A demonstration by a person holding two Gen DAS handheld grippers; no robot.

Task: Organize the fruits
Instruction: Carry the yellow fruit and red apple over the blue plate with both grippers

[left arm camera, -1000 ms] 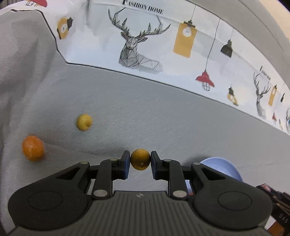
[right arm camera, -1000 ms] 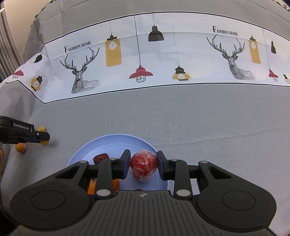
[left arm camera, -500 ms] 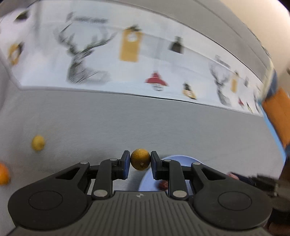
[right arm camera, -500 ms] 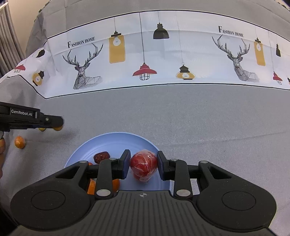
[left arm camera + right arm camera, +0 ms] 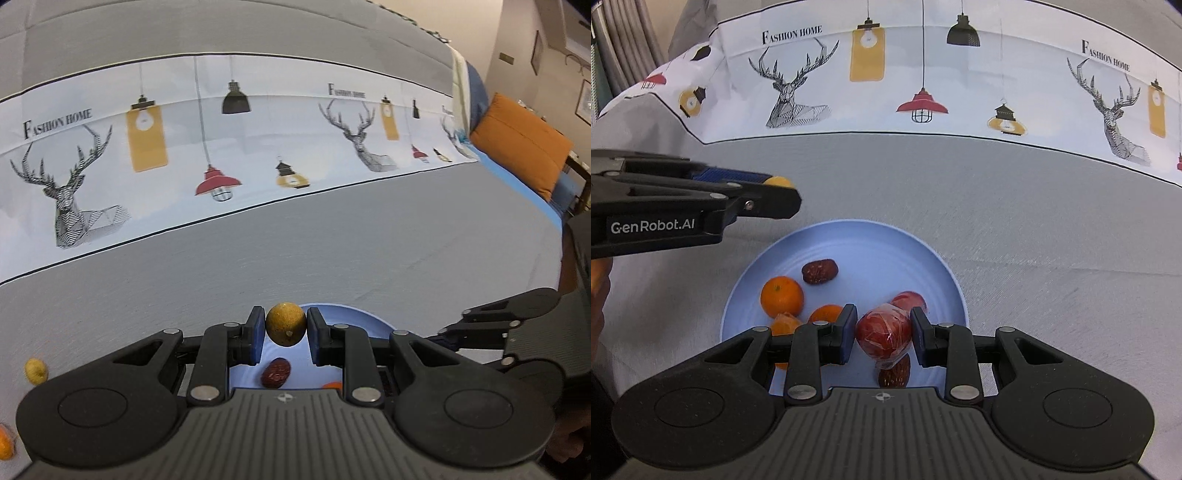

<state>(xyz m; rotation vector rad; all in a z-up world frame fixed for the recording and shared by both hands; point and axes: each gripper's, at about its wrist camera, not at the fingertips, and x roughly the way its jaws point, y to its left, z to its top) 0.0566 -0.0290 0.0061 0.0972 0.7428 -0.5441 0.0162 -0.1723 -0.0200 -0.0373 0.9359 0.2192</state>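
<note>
Your left gripper (image 5: 286,338) is matte black plastic: a ribbed grey-black body with a small crosshair mark, two round caps at its sides, silver screw heads on the linkage arms, and blue pads (image 5: 256,334) on the fingers. Your right gripper (image 5: 883,338) is built the same. Seen side-on, the left one carries white "GenRobot.AI" lettering.

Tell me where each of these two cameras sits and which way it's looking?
Left wrist: sits on the left gripper, looking forward and down over its fingers, which clamp a yellow-brown fruit above the blue plate.
Right wrist: sits on the right gripper, looking down at the plate; its fingers clamp a wrapped red fruit.
Shared: the plate, a dark red date and the printed cloth; each view shows the other gripper.
</note>
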